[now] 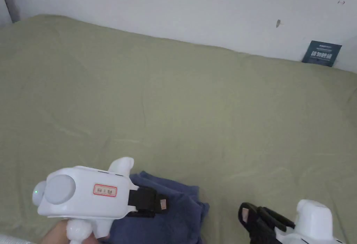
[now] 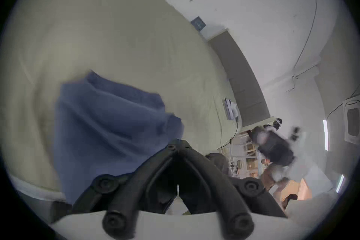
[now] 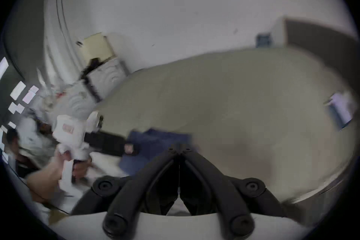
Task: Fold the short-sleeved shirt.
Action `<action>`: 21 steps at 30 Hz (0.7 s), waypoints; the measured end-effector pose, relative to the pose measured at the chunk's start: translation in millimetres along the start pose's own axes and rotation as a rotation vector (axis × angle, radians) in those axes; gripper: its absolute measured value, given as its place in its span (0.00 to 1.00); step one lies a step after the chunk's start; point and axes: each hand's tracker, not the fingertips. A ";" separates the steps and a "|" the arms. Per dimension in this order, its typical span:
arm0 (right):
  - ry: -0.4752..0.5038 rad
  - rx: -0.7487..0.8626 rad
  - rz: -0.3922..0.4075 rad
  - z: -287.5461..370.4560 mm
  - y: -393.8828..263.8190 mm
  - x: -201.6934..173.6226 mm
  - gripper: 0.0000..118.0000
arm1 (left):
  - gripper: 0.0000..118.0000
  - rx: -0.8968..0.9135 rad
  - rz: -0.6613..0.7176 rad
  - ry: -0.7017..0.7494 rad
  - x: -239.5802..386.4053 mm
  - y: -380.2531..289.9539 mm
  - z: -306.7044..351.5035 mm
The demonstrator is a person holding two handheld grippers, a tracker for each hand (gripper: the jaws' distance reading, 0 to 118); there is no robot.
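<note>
— Which step is this?

— The blue shirt (image 1: 164, 216) lies bunched on the green bed (image 1: 195, 115), right under the left claw (image 1: 161, 203); folding has not started, I judge.

— And the claws?

— Both clenched on nothing. The right claw (image 1: 245, 214) hangs beside the shirt, apart from it.

— Next?

— Release both, take two corners, spread it flat.

blue short-sleeved shirt (image 1: 167, 210): folded into a compact, rumpled bundle, several layers stacked, edges uneven. Lies flat on the olive-green bed cover (image 1: 195, 115), at 6 o'clock in head view, near the cover's front edge.
</note>
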 end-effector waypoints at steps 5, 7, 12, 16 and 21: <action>0.242 -0.227 -0.167 -86.5 -14.2 7.4 0.00 | 0.00 0.035 -0.048 0.174 -28.2 10.5 45.6; 0.294 -0.283 -0.233 -116.8 -19.9 16.2 0.00 | 0.00 0.002 -0.021 0.184 -44.3 19.0 52.9; 0.381 -0.365 -0.459 -177.7 -33.0 70.2 0.00 | 0.02 -0.062 -0.002 0.173 -66.7 30.9 43.2; 0.661 -0.397 -0.852 -206.9 -62.0 130.4 0.00 | 1.00 -0.143 0.035 -0.004 -89.6 41.8 31.5; 0.639 -0.368 -0.812 -205.9 -60.3 137.2 0.00 | 1.00 -0.190 0.094 -0.066 -112.4 53.8 -1.1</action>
